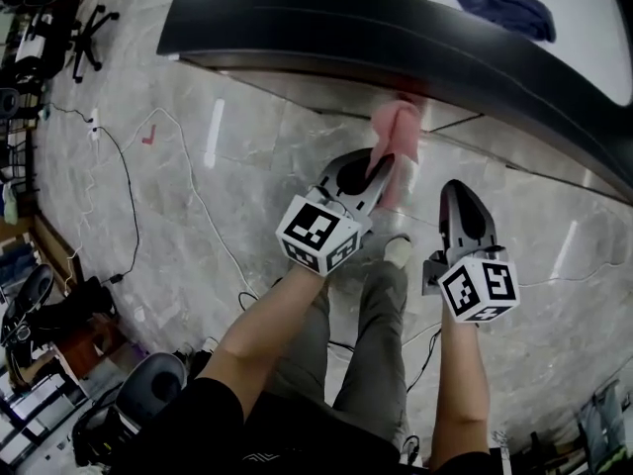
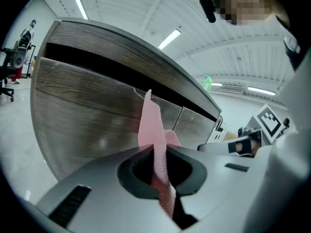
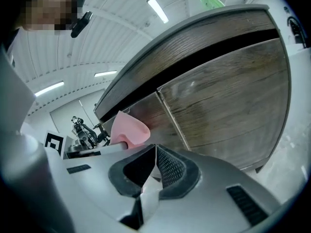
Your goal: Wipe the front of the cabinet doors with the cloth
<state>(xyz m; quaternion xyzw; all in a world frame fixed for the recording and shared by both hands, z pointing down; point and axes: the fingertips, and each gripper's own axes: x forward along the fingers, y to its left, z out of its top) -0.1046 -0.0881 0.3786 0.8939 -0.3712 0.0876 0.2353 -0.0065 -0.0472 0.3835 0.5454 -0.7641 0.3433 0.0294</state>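
My left gripper (image 1: 386, 166) is shut on a pink cloth (image 1: 399, 139), whose free end stands up against the wood-grain cabinet doors (image 1: 326, 95) under the dark countertop (image 1: 297, 28). In the left gripper view the pink cloth (image 2: 154, 140) is pinched between the jaws of the left gripper (image 2: 155, 152), just short of the cabinet door (image 2: 82, 115). My right gripper (image 1: 455, 191) hangs to the right of the cloth, shut with nothing in it. Seen from the right gripper (image 3: 155, 149), the cloth (image 3: 129, 129) is to the left and a door (image 3: 228, 101) ahead.
A dark blue cloth (image 1: 499, 8) lies on the countertop. The person's legs and a shoe (image 1: 399, 251) are below the grippers on the marble floor. Cables (image 1: 129, 196) and office chairs (image 1: 89, 33) stand at the left.
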